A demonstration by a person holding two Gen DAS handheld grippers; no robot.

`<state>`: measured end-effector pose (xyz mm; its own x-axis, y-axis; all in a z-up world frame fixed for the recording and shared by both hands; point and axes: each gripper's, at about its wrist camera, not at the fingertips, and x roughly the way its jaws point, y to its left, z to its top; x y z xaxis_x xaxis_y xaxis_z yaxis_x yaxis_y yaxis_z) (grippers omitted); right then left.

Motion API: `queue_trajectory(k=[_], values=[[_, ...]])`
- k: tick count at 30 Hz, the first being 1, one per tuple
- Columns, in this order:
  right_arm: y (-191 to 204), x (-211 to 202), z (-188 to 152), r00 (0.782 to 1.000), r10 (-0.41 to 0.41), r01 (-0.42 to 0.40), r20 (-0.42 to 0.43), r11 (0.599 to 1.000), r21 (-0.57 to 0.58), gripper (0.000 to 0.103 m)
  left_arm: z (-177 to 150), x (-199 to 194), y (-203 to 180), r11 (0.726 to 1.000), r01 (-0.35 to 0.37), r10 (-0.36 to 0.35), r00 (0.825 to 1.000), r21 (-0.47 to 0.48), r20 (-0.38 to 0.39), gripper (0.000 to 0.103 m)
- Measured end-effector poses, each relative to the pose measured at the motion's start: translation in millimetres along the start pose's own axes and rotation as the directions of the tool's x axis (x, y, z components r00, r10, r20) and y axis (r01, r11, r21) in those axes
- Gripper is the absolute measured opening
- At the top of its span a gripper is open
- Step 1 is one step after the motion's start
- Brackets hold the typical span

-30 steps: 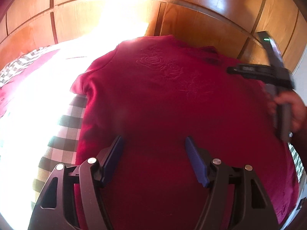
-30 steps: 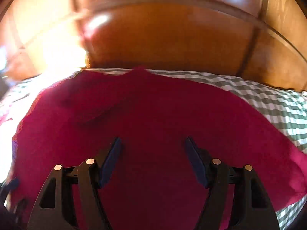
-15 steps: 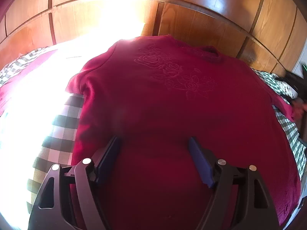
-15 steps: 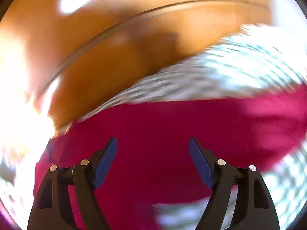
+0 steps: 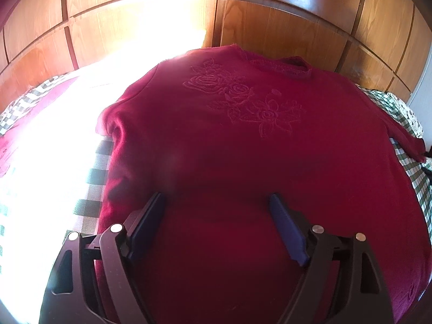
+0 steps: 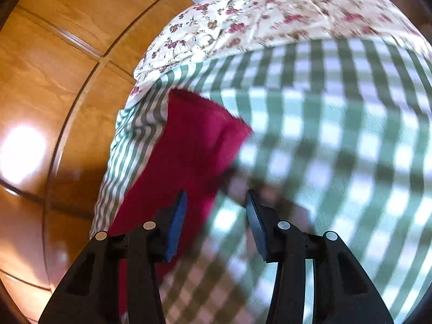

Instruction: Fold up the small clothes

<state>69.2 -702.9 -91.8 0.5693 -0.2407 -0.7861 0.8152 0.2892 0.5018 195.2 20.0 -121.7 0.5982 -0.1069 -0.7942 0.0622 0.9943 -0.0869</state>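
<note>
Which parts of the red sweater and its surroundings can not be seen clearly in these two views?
- Left wrist view: sweater hem, hidden behind left gripper and cut by the bottom edge.
- Left wrist view: left sleeve, washed out by sunlight glare.
- Right wrist view: sleeve and checked cloth, motion-blurred near right gripper.

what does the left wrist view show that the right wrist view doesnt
Only the left wrist view shows the red sweater spread flat, with its rose embroidery and neckline, and the left gripper over its lower part with jaws open. Only the right wrist view shows the floral fabric beyond the checks, one red sleeve end lying alone, and the right gripper, jaws open around nothing. Both show the green checked cloth underneath and the wooden panels behind.
</note>
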Motion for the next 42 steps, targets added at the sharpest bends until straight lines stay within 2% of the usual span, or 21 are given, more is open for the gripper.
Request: queue_trajectory(k=[2, 3, 4, 6, 9, 11, 14, 17, 18, 22, 23, 25, 26, 28, 31, 33, 35, 36, 37, 40, 42], values=[[13.3, 10.8, 9.4, 0.999, -0.036, 0.036, -0.007, 0.999, -0.033, 0.03, 1.5, 1.7, -2.0, 1.0, -0.003, 0.003, 1.0, 0.002, -0.001, 0.081], [19.7, 15.7, 14.4, 0.998, -0.056, 0.055, -0.016, 0.997, -0.055, 0.014, 2.1, 2.1, -2.5, 1.0, -0.003, 0.003, 1.0, 0.002, -0.002, 0.081], [26.9, 17.0, 16.9, 0.997, -0.077, 0.075, -0.018, 0.994, -0.084, 0.007, 2.6, 2.3, -3.1, 1.0, -0.003, 0.003, 1.0, 0.001, -0.002, 0.081], [40.0, 4.2, 19.5, 0.998, -0.069, 0.069, 0.006, 0.987, -0.142, 0.007, 2.8, 2.5, -3.2, 1.0, -0.002, 0.002, 1.0, 0.001, -0.001, 0.081], [80.3, -20.7, 11.8, 0.998, 0.056, -0.05, 0.017, 0.968, -0.244, 0.007, 2.7, 3.1, -2.1, 1.0, 0.002, -0.002, 1.0, -0.002, 0.001, 0.081], [109.9, -36.0, 1.1, 0.992, 0.124, -0.116, 0.007, 0.94, -0.32, 0.007, 2.4, 3.4, -0.8, 1.0, 0.008, -0.008, 1.0, -0.005, 0.003, 0.081], [157.6, -55.8, -20.2, 0.971, 0.238, -0.232, -0.036, 0.885, -0.404, 0.007, 1.5, 2.3, 0.8, 1.0, 0.021, -0.021, 1.0, -0.013, 0.007, 0.081], [208.9, -71.7, -57.1, 0.933, 0.341, -0.353, -0.116, 0.806, -0.474, 0.007, 0.5, 1.5, 2.8, 0.999, 0.032, -0.032, 0.999, -0.021, 0.01, 0.081], [228.6, -75.9, -76.1, 0.914, 0.373, -0.399, -0.158, 0.768, -0.5, 0.007, 0.4, 1.5, 3.4, 0.999, 0.036, -0.036, 0.999, -0.023, 0.01, 0.081], [285.8, -80.4, -152.4, 0.852, 0.422, -0.522, -0.309, 0.641, -0.563, 0.007, -0.3, 0.5, 7.5, 0.998, 0.058, -0.057, 0.998, -0.035, 0.007, 0.081], [298.0, -78.2, -174.3, 0.838, 0.417, -0.544, -0.35, 0.611, -0.574, 0.007, 0.0, 0.1, 8.6, 0.997, 0.065, -0.064, 0.998, -0.039, 0.005, 0.081], [311.3, -73.8, -211.5, 0.816, 0.402, -0.579, -0.416, 0.576, -0.577, 0.007, 1.4, -3.3, 12.8, 0.995, 0.082, -0.082, 0.997, -0.051, 0.002, 0.081], [318.9, -68.9, -235.6, 0.797, 0.385, -0.603, -0.465, 0.551, -0.577, 0.007, 2.3, -4.6, 14.0, 0.994, 0.091, -0.091, 0.996, -0.058, 0.001, 0.08], [329.5, -63.9, -272.5, 0.781, 0.349, -0.622, -0.517, 0.506, -0.598, 0.007, 5.3, -9.4, 20.8, 0.99, 0.113, -0.114, 0.994, -0.083, -0.002, 0.075], [341.0, -57.3, -320.4, 0.745, 0.298, -0.662, -0.597, 0.442, -0.606, 0.007, 15.0, -13.8, 33.5, 0.973, 0.176, -0.178, 0.984, -0.146, 0.0, 0.064], [345.9, -53.9, -339.9, 0.746, 0.267, -0.661, -0.61, 0.41, -0.629, 0.007, 26.4, -15.9, 42.0, 0.958, 0.219, -0.22, 0.975, -0.183, 0.013, 0.062], [345.8, -50.8, -346.0, 0.733, 0.259, -0.673, -0.629, 0.412, -0.614, 0.027, 37.4, -17.2, 48.4, 0.948, 0.245, -0.244, 0.969, -0.205, 0.028, 0.062], [344.9, -50.9, -340.5, 0.734, 0.268, -0.672, -0.624, 0.42, -0.61, 0.054, 44.2, -17.2, 51.4, 0.939, 0.265, -0.264, 0.964, -0.219, 0.036, 0.062], [339.7, -55.4, -337.1, 0.737, 0.288, -0.67, -0.612, 0.43, -0.605, 0.063, 50.3, -16.3, 53.1, 0.931, 0.282, -0.281, 0.959, -0.229, 0.041, 0.062], [316.3, -63.5, -318.3, 0.736, 0.329, -0.67, -0.592, 0.478, -0.567, 0.063, 67.6, -7.4, 54.8, 0.909, 0.327, -0.328, 0.944, -0.259, 0.038, 0.062], [288.7, -70.1, -299.1, 0.747, 0.342, -0.656, -0.569, 0.516, -0.551, 0.063, 75.5, 3.1, 53.4, 0.903, 0.327, -0.334, 0.942, -0.278, 0.024, 0.063]])
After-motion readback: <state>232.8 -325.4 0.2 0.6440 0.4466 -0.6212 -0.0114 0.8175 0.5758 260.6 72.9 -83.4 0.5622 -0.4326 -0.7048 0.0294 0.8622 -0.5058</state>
